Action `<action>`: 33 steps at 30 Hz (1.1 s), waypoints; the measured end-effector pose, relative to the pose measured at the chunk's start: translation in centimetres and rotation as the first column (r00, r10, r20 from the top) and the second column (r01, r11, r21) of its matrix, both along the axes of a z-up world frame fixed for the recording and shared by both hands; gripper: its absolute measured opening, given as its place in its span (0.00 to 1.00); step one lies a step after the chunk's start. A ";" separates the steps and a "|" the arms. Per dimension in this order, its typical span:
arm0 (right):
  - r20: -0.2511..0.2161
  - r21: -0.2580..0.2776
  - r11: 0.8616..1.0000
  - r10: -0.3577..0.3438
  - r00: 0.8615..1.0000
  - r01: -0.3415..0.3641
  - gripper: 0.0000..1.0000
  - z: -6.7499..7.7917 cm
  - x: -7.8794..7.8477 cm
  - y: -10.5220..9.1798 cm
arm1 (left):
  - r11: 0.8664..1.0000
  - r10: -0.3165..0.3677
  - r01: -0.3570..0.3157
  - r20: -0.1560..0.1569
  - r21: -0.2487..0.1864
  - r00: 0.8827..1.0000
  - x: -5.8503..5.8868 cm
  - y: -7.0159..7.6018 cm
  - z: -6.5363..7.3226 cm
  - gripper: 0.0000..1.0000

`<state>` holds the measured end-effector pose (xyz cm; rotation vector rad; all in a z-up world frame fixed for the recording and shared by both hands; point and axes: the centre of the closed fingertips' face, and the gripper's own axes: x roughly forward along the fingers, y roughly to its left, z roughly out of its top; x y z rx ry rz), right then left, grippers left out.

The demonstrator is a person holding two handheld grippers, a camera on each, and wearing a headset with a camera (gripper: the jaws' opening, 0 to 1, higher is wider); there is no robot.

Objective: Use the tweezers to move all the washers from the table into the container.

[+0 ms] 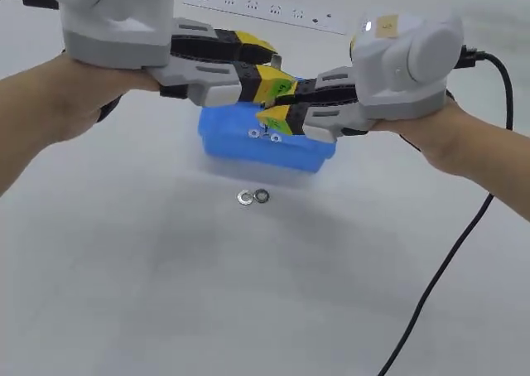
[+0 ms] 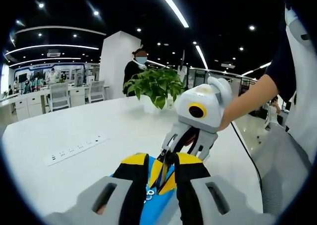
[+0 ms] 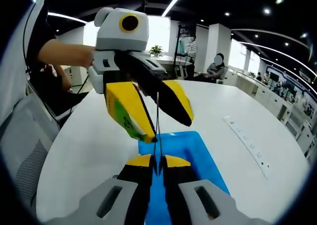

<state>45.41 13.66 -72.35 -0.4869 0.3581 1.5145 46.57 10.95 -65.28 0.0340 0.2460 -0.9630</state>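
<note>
A blue container [image 1: 248,151] stands mid-table with two washers [image 1: 253,133] lying inside it. Two more washers [image 1: 244,197] rest side by side on the white table just in front of it. Both grippers meet above the container. My right gripper [image 1: 267,121] is shut on thin dark tweezers [image 3: 157,121], whose tips hang over the container [image 3: 193,155]. My left gripper [image 1: 286,74] comes in from the left, its jaws drawn close on the same tweezers [image 2: 161,171] higher up. The tweezer tips carry nothing that I can make out.
A white power strip [image 1: 265,10] lies along the far side of the table. The right gripper's black cable [image 1: 447,260] trails toward the near right edge. A potted plant [image 2: 156,86] stands at the far end, with people and chairs beyond.
</note>
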 end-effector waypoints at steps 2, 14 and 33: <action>-0.001 -0.001 1.000 0.002 1.000 -0.002 0.09 0.0 0.0 0.0 | 1.000 -0.017 0.017 0.005 -0.001 1.000 -0.1 -0.2 0.1 0.19; 0.020 -0.028 1.000 0.015 1.000 -0.014 0.10 -0.2 -0.1 -0.2 | 0.992 -0.087 0.077 0.097 0.098 0.991 -0.9 -0.5 0.0 0.06; 0.048 -0.042 0.996 -0.079 0.996 0.081 0.21 1.2 0.4 -1.2 | 0.985 -0.076 0.052 0.137 0.167 0.988 -1.5 -1.0 1.1 0.04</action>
